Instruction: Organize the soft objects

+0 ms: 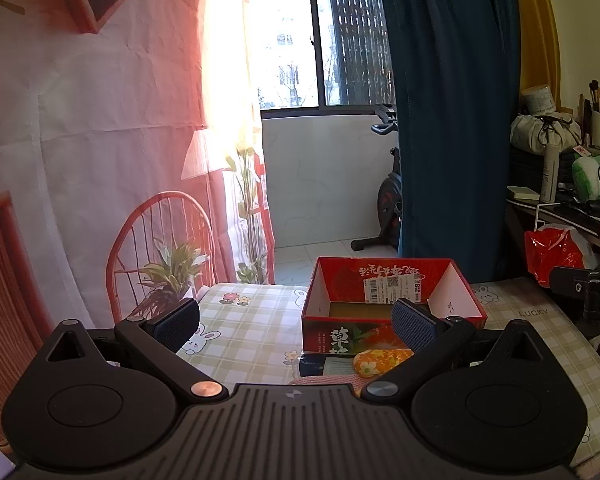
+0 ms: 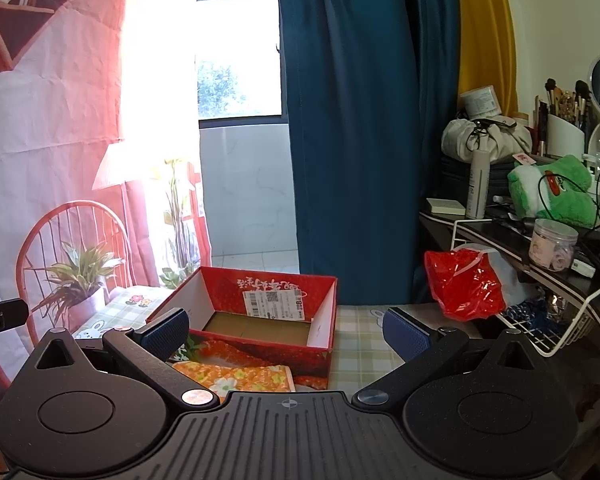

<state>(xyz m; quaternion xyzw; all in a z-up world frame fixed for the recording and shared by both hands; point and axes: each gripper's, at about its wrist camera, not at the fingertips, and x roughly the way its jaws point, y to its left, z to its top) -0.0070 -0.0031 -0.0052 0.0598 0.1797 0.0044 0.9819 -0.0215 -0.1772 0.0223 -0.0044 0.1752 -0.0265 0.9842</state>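
An open red cardboard box [image 1: 392, 280] stands on the checked tablecloth [image 1: 252, 320]; its inside looks empty. It also shows in the right wrist view [image 2: 260, 292]. An orange flowered soft item [image 1: 380, 360] lies in front of the box, with a pink knitted piece [image 1: 328, 380] beside it. The orange item shows in the right wrist view [image 2: 236, 376]. My left gripper [image 1: 296, 326] is open and empty above the table, left of the box front. My right gripper [image 2: 286, 334] is open and empty, over the box's front wall.
A potted plant [image 1: 172, 276] stands at the table's far left corner. A red plastic bag [image 2: 464, 284] hangs at the right by a cluttered dark shelf [image 2: 540, 248] with a wire basket [image 2: 560, 332]. A blue curtain [image 2: 360, 132] hangs behind the table.
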